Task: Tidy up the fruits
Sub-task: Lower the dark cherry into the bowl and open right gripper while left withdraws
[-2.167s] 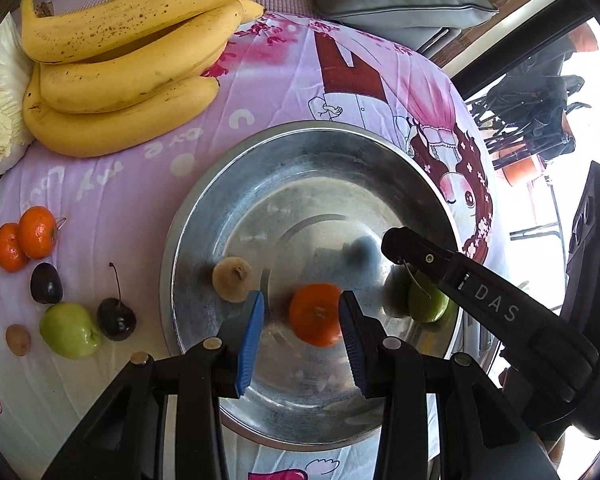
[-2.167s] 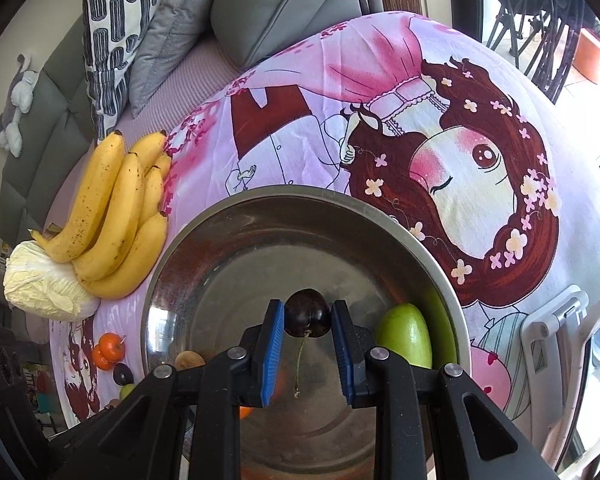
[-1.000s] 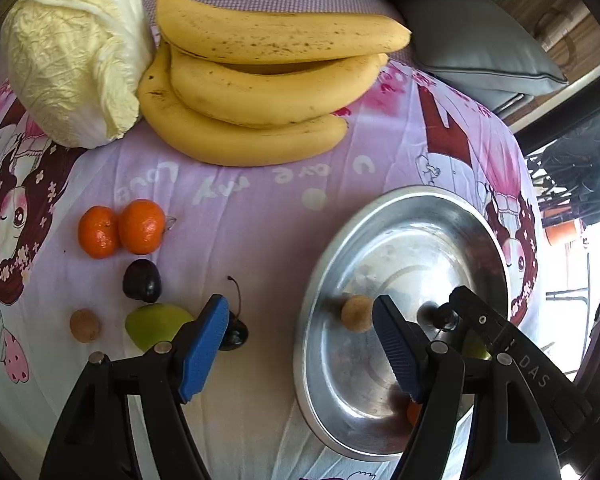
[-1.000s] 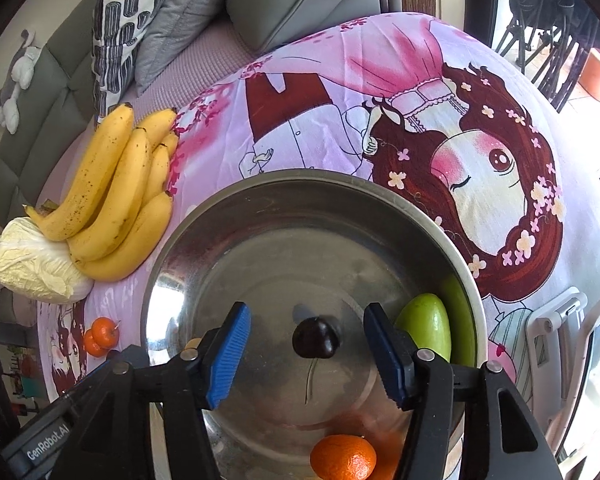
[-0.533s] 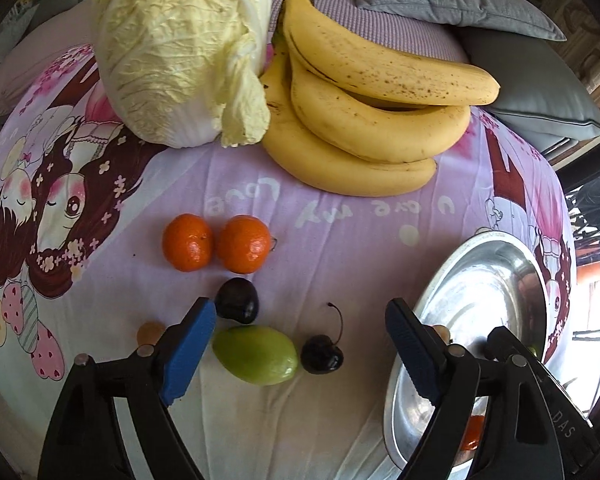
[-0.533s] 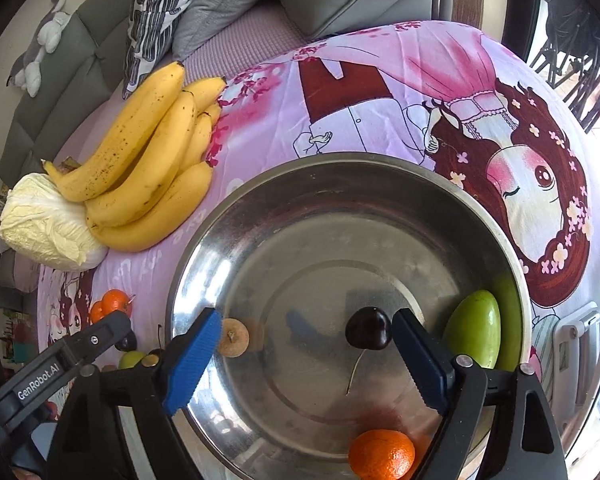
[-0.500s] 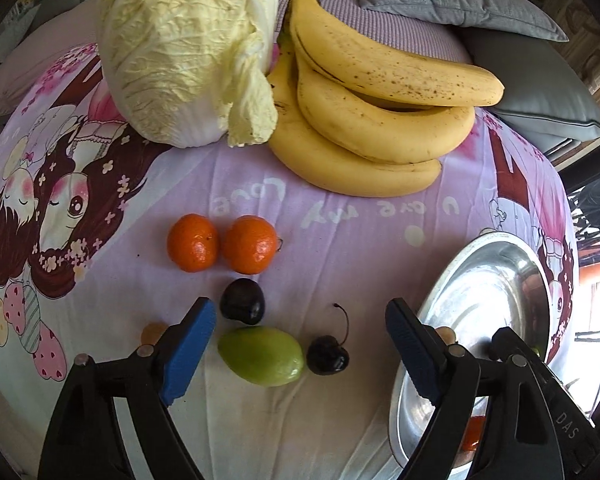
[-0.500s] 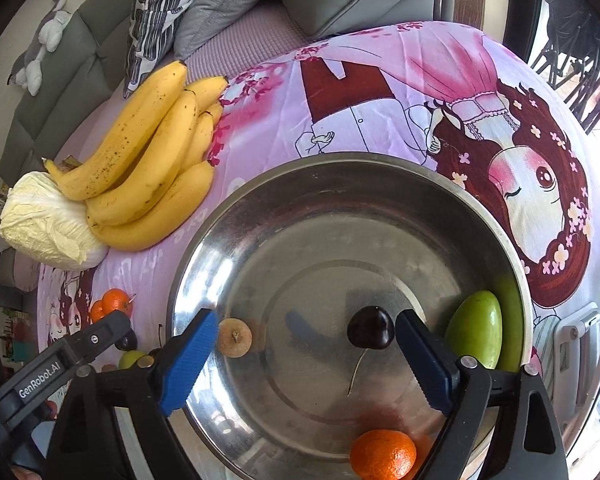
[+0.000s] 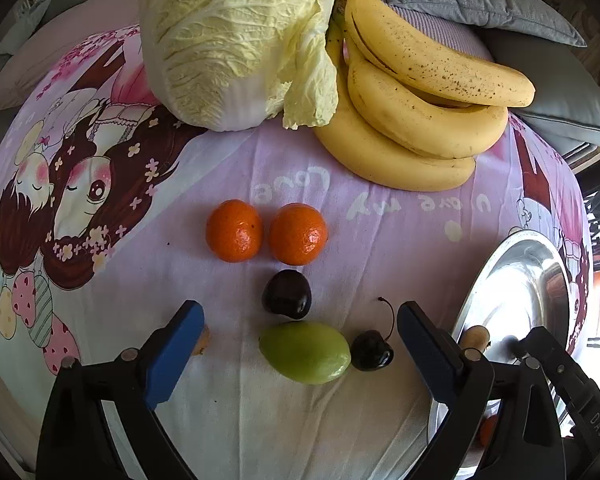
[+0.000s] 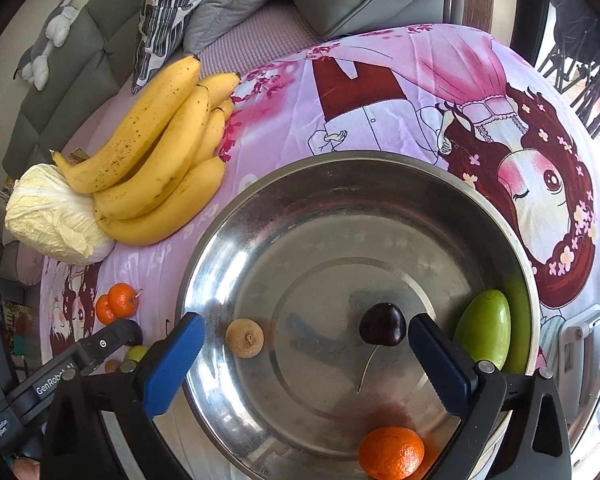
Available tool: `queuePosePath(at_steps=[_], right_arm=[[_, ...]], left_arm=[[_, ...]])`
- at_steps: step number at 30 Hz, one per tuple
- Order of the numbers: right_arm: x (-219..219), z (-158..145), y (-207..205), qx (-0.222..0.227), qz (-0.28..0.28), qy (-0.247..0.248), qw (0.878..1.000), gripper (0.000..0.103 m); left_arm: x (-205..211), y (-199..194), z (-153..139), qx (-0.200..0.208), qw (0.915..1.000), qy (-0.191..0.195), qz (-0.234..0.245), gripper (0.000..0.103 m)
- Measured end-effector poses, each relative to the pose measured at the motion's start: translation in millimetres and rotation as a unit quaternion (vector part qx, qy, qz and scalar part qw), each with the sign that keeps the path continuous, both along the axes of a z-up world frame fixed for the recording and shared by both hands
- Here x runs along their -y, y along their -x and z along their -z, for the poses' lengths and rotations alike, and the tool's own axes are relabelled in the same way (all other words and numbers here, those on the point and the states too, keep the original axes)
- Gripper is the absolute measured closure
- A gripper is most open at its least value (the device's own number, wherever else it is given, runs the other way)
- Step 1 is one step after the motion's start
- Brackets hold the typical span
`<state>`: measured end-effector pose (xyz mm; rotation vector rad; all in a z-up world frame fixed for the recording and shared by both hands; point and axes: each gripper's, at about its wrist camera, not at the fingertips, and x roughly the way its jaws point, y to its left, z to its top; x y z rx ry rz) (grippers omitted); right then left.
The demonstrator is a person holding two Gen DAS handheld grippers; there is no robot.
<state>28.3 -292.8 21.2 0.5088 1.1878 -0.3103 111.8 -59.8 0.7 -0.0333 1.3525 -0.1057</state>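
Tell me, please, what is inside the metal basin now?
Inside the metal basin lie a dark cherry, a green fruit, an orange and a small brown fruit. The right gripper, open, covers part of the near edge.

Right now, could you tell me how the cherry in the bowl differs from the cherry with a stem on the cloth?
The cherry in the bowl lies on bare steel, apart from other fruit; the cherry on the cloth touches the green fruit. The bowl one's stem looks pale and nearly straight; the cloth one's is dark and curved. Both are dark and glossy, and neither is gripped.
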Motion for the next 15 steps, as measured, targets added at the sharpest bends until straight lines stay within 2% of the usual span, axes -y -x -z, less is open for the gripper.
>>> queuePosePath(at_steps=[6, 15], right_arm=[[-19.0, -2.3, -8.3, 0.008, -0.027, -0.009, 1.000, 0.000], [-74.2, -0.9, -28.5, 0.007, -0.100, -0.018, 0.995, 0.000]], left_arm=[[-31.3, 6.4, -10.2, 0.011, 0.9999, -0.007, 0.004, 0.006], [-98.3, 1.4, -23.2, 0.037, 0.9979, -0.032, -0.043, 0.006]])
